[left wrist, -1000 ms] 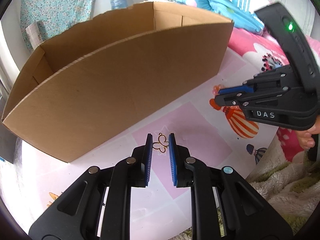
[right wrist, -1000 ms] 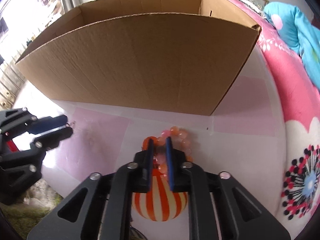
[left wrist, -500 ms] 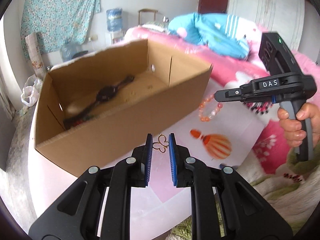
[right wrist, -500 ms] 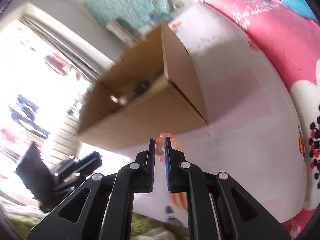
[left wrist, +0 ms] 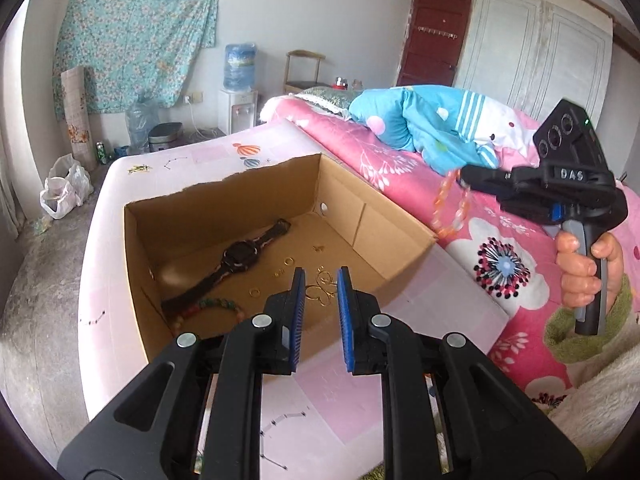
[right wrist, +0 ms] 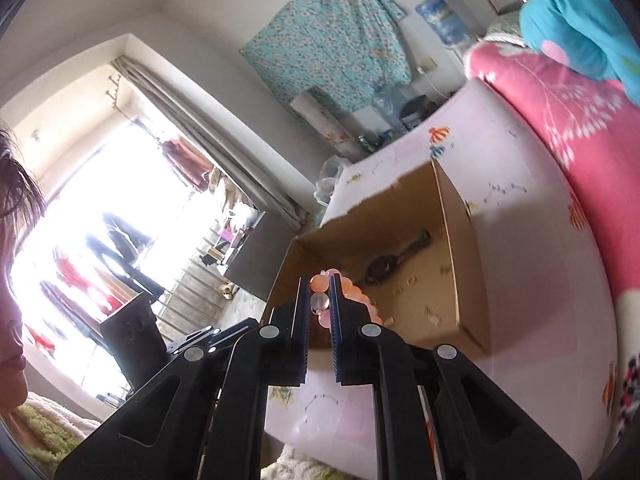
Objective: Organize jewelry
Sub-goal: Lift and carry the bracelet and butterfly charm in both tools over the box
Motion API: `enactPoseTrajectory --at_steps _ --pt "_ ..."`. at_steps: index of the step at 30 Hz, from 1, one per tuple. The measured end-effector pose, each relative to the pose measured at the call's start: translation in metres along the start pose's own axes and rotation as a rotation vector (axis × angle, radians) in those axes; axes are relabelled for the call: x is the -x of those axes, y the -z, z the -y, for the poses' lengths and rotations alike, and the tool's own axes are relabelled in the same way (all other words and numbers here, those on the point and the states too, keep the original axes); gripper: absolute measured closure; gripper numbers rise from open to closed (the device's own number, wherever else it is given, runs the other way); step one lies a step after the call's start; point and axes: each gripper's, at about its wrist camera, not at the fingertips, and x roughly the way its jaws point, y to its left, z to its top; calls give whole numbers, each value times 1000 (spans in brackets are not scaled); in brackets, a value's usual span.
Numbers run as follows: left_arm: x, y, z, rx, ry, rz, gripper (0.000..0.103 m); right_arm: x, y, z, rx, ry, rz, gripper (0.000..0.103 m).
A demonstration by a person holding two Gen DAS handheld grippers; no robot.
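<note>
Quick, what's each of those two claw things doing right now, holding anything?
Left gripper: closed on a gold butterfly ornament, above the cardboard box.
Right gripper: closed on a pink bead bracelet.

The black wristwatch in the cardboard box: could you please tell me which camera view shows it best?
The left wrist view: it looks down into the cardboard box, and the black wristwatch lies in full length, face and strap clear. The right wrist view shows it small, dark and blurred.
</note>
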Motion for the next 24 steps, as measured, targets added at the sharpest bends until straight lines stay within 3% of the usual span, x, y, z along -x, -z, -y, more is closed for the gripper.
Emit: enactPoseTrajectory --at_steps 10,16,19,22,24 --pt "-96 -4 -22 79 113 -269 88 -63 -34 22 -4 -7 -72 93" --pt "-135 8 -50 211 164 -436 88 -88 -33 39 -31 -14 -126 93" --pt "-149 15 -64 322 274 -512 88 -96 -33 45 -47 -30 -146 93" --pt "-163 21 -74 375 261 -584 88 -100 -33 47 -48 -37 -149 93" --pt "-167 24 -80 422 292 -606 90 -100 -33 47 -42 -31 -146 93"
